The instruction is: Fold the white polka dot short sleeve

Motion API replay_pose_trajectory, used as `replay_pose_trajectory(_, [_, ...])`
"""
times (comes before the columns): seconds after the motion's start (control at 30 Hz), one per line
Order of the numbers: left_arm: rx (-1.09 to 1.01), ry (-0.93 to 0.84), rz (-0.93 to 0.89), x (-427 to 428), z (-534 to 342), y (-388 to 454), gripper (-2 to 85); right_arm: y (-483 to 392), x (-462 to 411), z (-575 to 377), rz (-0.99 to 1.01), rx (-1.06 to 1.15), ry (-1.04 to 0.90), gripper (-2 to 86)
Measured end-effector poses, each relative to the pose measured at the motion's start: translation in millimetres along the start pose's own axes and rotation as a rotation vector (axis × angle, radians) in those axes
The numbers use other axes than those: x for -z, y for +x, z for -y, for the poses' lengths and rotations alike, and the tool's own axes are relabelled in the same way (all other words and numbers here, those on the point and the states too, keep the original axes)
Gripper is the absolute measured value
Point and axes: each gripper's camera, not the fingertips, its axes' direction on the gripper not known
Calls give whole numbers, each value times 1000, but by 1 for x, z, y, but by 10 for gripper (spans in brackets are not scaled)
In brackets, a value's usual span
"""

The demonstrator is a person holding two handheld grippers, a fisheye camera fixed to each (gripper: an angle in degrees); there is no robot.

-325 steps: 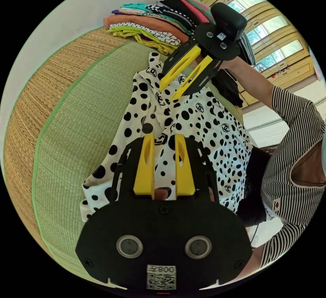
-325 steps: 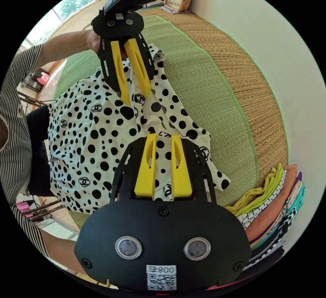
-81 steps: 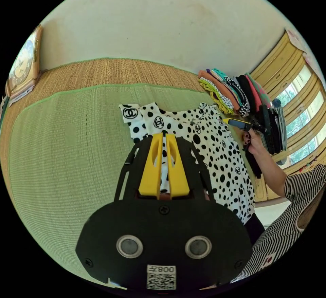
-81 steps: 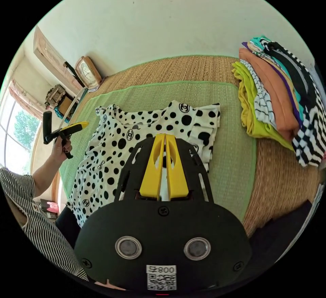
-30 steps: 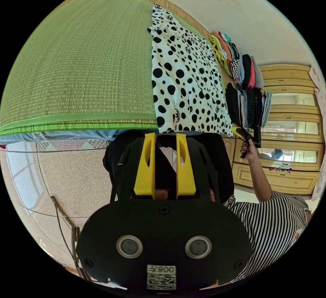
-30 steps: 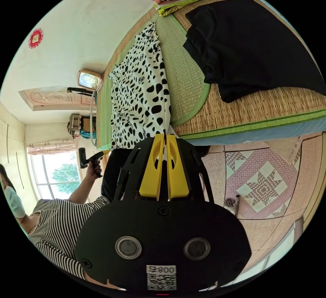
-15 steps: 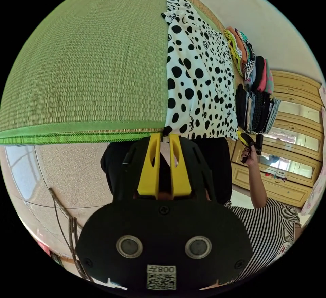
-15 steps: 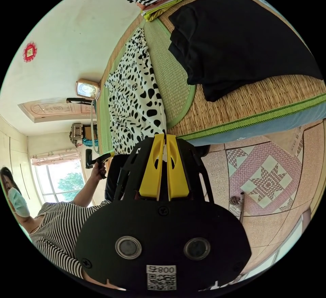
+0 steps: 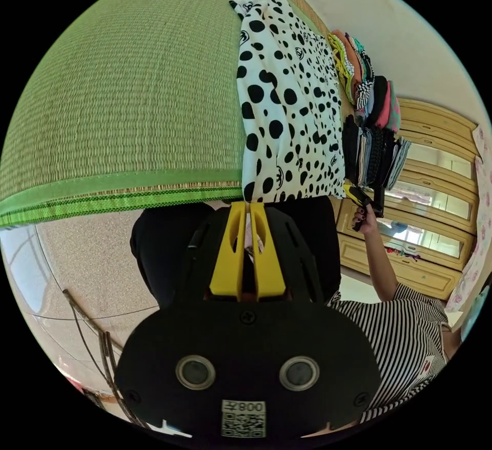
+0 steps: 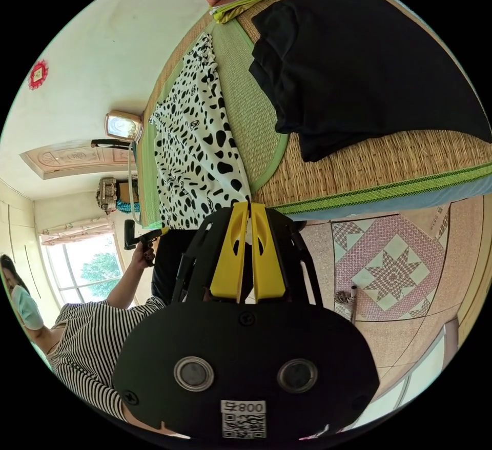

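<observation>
The white polka dot short sleeve [image 9: 287, 101] lies spread flat on the green mat [image 9: 128, 86], its hem at the mat's near edge. My left gripper [image 9: 248, 209] is shut on one hem corner, with white cloth showing between the yellow jaws. In the same view my right gripper [image 9: 359, 195] sits at the other hem corner, held by a hand. In the right gripper view the shirt [image 10: 195, 147] runs away from my right gripper [image 10: 249, 209], which is shut on its hem corner. The left gripper [image 10: 154, 234] is at the far corner of the hem.
A stack of folded clothes [image 9: 359, 70] and dark folded garments [image 9: 369, 158] lie beyond the shirt. A black garment [image 10: 359, 60] is spread on the woven mat beside it. A clock [image 10: 122, 126] stands at the far end. Tiled floor [image 10: 394, 265] lies below the edge. The person wears a striped top [image 10: 87, 347].
My left gripper, open below the hem a second ago, has closed on the hem corner. The right gripper stays shut on its corner. Both cameras have shifted slightly.
</observation>
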Motion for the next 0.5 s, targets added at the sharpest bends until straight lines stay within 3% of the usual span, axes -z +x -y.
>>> replay_pose_trajectory(0.2, [-95, 174, -105, 59, -42, 26, 10, -27, 19, -14, 14, 105, 18, 5])
replay_pose_trajectory(0.4, [-89, 206, -112, 67, -69, 27, 8, -12, 6, -31, 124, 56, -6, 8])
replay_pose_trajectory(0.5, [-107, 192, -40, 67, -81, 33, 8, -14, 7, -42, 80, 58, 21, 15])
